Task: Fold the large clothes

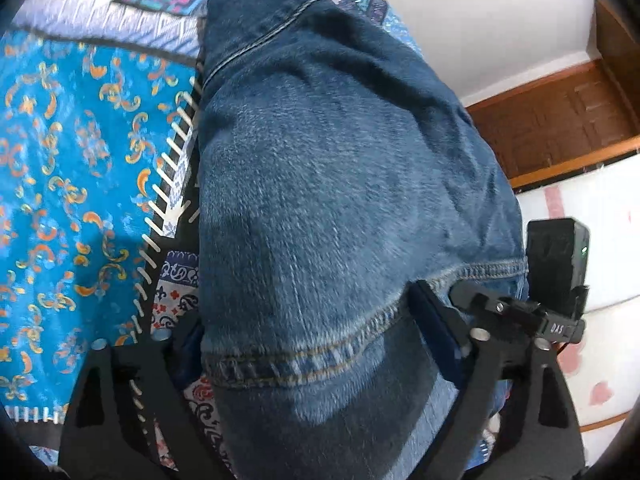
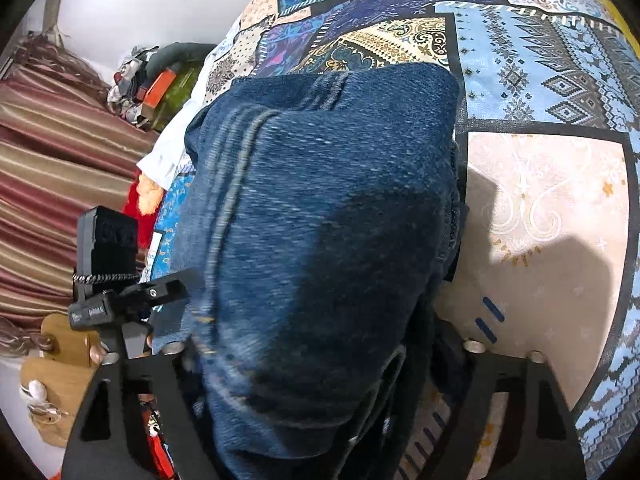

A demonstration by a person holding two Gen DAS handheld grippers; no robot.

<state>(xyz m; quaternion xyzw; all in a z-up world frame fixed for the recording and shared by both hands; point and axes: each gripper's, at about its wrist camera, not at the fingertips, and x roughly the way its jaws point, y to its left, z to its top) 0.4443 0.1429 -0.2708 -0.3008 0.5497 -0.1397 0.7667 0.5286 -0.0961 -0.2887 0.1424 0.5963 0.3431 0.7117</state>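
Observation:
Blue denim jeans [image 1: 340, 184] fill the left wrist view and stretch away over a patterned patchwork bedspread [image 1: 64, 152]. My left gripper [image 1: 308, 344] is shut on the jeans near a stitched hem, the cloth bunched between its black fingers [image 1: 436, 320]. In the right wrist view the same jeans [image 2: 328, 216] hang over and between my right gripper [image 2: 316, 364], which is shut on the denim; its fingertips are hidden by the cloth. The bedspread [image 2: 548, 200] lies under and to the right of the jeans.
A brown wooden door [image 1: 560, 120] and a white wall stand at the right of the left wrist view. In the right wrist view a striped curtain [image 2: 52, 184] hangs at the left, with a pile of clothes and items [image 2: 160, 80] by the bed's far edge.

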